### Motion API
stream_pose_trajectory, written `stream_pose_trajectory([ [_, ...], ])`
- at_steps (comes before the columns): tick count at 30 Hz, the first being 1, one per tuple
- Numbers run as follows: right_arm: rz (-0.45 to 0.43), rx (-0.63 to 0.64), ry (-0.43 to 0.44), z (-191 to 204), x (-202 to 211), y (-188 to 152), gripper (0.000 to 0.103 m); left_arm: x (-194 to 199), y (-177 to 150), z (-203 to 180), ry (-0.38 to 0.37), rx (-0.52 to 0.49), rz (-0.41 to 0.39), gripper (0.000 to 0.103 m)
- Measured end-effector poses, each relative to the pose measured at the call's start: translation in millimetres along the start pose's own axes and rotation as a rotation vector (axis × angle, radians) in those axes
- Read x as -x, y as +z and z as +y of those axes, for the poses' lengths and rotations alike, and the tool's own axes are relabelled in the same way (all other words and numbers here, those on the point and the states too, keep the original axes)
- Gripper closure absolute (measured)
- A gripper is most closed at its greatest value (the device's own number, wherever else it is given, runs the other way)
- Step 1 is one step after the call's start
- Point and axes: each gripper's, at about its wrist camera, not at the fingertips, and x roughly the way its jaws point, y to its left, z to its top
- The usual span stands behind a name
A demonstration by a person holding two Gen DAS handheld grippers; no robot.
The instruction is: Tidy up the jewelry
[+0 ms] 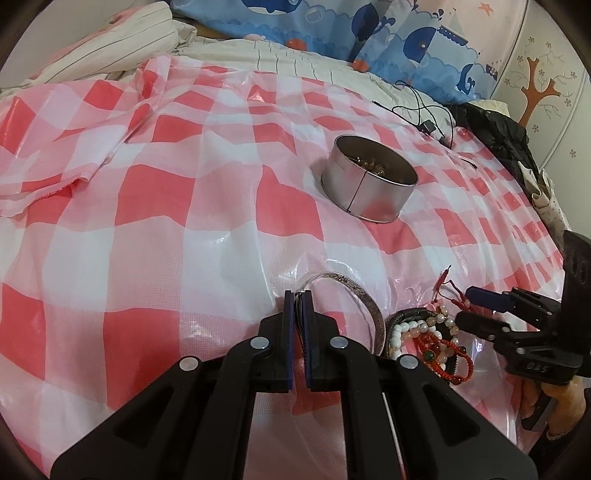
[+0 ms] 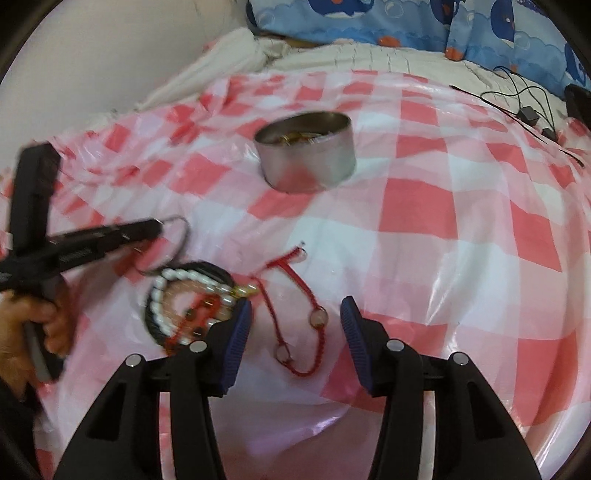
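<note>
My left gripper (image 1: 298, 300) is shut on the rim of a silver bangle (image 1: 364, 301), which it holds tilted just above the checked sheet. The right wrist view shows this gripper (image 2: 159, 226) at the left with the bangle (image 2: 181, 236) in its tips. My right gripper (image 2: 295, 314) stands open over a red cord bracelet (image 2: 318, 318) with round beads, and its pads do not touch it. A pile of bead bracelets (image 2: 184, 306) (image 1: 424, 336) lies left of the right gripper (image 1: 466, 305). Farther back stands a round metal tin (image 1: 369, 192) (image 2: 306, 158) with jewelry in it.
A red-and-white checked plastic sheet (image 1: 147, 184) covers the bed. A black charger cable (image 1: 424, 110) (image 2: 528, 107) lies at the back right. Blue whale-print bedding (image 1: 369, 29) lines the far edge, and a black bag (image 1: 495, 133) sits at the right. A hand (image 2: 48, 325) grips the left handle.
</note>
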Motion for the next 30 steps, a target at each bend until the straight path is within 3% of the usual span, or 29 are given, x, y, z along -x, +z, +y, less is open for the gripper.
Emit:
stream_pose_trajectory([
  [2, -0.001, 0.008, -0.018, 1, 0, -1, 0.066, 0, 0, 0, 0.0, -0.002, 0.0, 0.099],
  [3, 0.005, 0.004, -0.007, 0, -1, -1, 0.087, 0, -1, 0, 0.0, -0.003, 0.0, 0.099],
  [4, 0.003, 0.003, -0.004, 0, 0, -2, 0.092, 0, -1, -1, -0.001, -0.005, 0.0, 0.099],
  [16, -0.166, -0.117, 0.124, -17, 36, 8, 0.092, 16, 4, -9, 0.0, -0.043, -0.08, 0.099],
  [23, -0.192, -0.137, 0.152, -20, 40, 12, 0.092, 26, 8, -12, -0.008, -0.055, -0.124, 0.099],
  [30, -0.197, -0.135, 0.156, -19, 40, 11, 0.092, 28, 7, -17, 0.035, -0.1, -0.134, 0.099],
])
